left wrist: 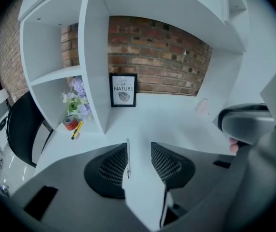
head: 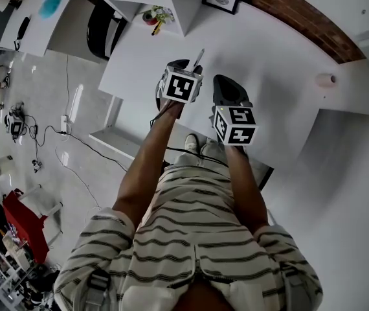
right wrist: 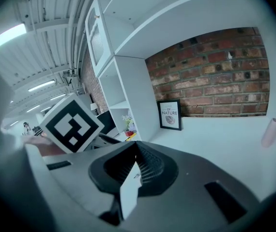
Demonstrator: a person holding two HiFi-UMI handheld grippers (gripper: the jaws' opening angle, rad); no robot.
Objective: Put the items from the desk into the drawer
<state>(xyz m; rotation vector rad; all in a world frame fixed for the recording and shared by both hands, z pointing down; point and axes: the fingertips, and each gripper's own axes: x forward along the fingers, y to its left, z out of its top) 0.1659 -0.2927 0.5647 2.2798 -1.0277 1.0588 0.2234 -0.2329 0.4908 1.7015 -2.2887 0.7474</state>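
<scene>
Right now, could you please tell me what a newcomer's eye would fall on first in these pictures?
The grippers with their black-and-white marker cubes stand out first, held side by side over the white desk: the left gripper with jaws apart, the right gripper with jaws together. Behind them a framed NATURE print stands at the brick wall, and a pale pink roll lies alone at the desk's right.

Ahead of me a red brick wall (left wrist: pixel 157 57) runs behind a white desk (head: pixel 268 63). White shelving (left wrist: pixel 92 57) rises at the desk's left end, with a framed print (left wrist: pixel 123 90) standing just beside it. A black chair (left wrist: pixel 19 129) stands beyond the shelves. Cables (head: pixel 87 144) trail over the pale glossy floor (head: pixel 42 89). Strip lights (right wrist: pixel 5 37) glow on the ribbed ceiling.
</scene>
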